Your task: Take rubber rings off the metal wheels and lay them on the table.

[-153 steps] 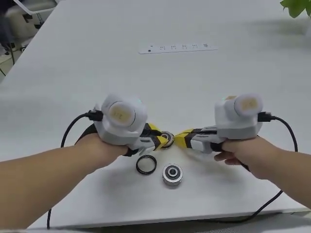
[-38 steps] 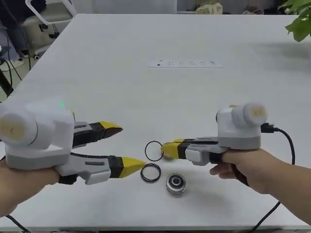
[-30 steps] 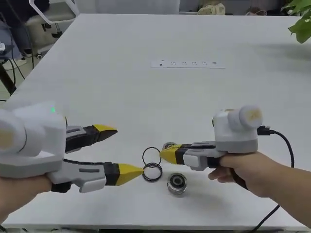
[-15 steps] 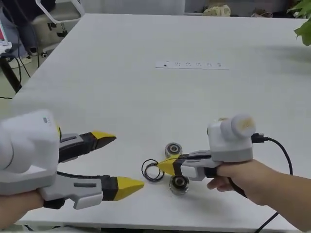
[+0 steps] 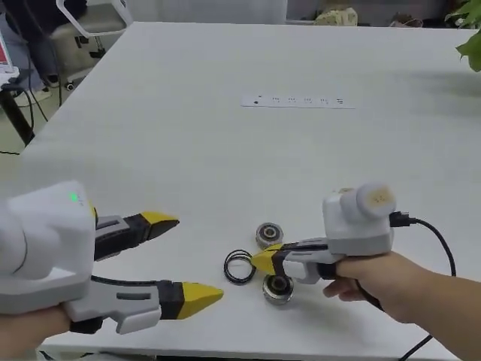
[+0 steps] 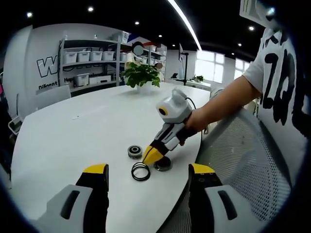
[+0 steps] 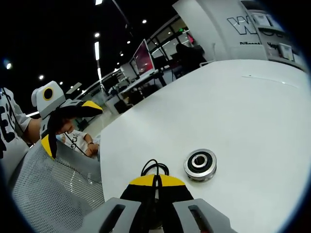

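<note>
My right gripper [image 5: 261, 260] is shut on a thin black rubber ring [image 7: 154, 168], which rests low at the table on a second black ring [image 5: 237, 268]. In the left gripper view the two rings [image 6: 140, 171] lie overlapped. One metal wheel [image 5: 267, 234] lies flat just behind the right jaws. A second wheel [image 5: 278, 288] sits under them, towards the near edge. My left gripper [image 5: 183, 257] hovers open to the left of the rings with nothing between its jaws, and its fingertips [image 6: 95, 169] stand wide apart.
The white table [image 5: 225, 150] carries a white power strip [image 5: 297, 101] far back. The near edge runs just below the wheels. A cable [image 5: 436, 233] trails from the right gripper. A green plant [image 6: 141, 75] stands on the table's far end.
The left gripper let go of the wheel, opened and drew back to the left. The right gripper carried the pulled-off ring down onto the ring lying on the table; a bare wheel now lies behind.
</note>
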Demonstrator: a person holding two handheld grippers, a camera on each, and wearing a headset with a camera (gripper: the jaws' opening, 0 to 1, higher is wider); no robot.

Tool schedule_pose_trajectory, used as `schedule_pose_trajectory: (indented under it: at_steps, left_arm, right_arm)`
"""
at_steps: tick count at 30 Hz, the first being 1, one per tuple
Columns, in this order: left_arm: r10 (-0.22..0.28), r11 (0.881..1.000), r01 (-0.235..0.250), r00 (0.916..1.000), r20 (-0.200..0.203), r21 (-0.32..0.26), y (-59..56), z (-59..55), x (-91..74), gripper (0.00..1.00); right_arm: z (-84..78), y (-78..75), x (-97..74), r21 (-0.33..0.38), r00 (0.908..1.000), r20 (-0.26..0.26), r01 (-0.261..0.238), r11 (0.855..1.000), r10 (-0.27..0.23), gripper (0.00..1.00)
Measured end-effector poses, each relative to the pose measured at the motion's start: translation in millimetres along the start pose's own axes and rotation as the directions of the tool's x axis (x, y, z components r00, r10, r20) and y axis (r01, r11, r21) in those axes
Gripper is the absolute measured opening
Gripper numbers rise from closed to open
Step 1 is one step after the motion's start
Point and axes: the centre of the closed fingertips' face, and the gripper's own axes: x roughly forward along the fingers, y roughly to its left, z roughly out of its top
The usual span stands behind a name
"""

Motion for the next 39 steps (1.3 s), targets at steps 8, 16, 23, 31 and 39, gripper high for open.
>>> schedule_pose_trajectory:
  at_steps: [8,16,23,31,39]
  left_arm:
    - [0.002,1.000,-0.002,0.9999,-0.011,0.001,-0.1,-3.2,-0.4,0.64]
    - [0.001,1.000,-0.001,0.9997,-0.026,0.019,-1.0,-5.9,0.1,0.64]
    - [0.002,1.000,-0.002,0.9995,-0.031,0.010,-0.9,-6.8,0.0,0.64]
    - [0.004,1.000,-0.003,0.9993,-0.037,0.007,-0.8,-7.8,-0.1,0.64]
    - [0.004,1.000,-0.003,0.9990,-0.044,0.013,-1.0,-9.0,0.6,0.64]
  right_arm:
    - [-0.9,-6.3,-1.0,0.003,0.9995,-0.002,0.031,1.000,-0.031,0.01]
    - [9.4,-7.3,-7.2,0.001,0.9990,0.024,0.038,0.999,-0.038,0.07]
    - [26.5,-6.5,-21.7,-0.030,0.9973,0.057,0.047,0.998,-0.045,0.12]
    - [51.6,3.5,-42.1,-0.079,0.9927,0.114,0.049,0.996,-0.040,0.19]
    - [51.3,16.9,-65.3,-0.157,0.9936,0.103,0.062,0.986,-0.046,0.28]
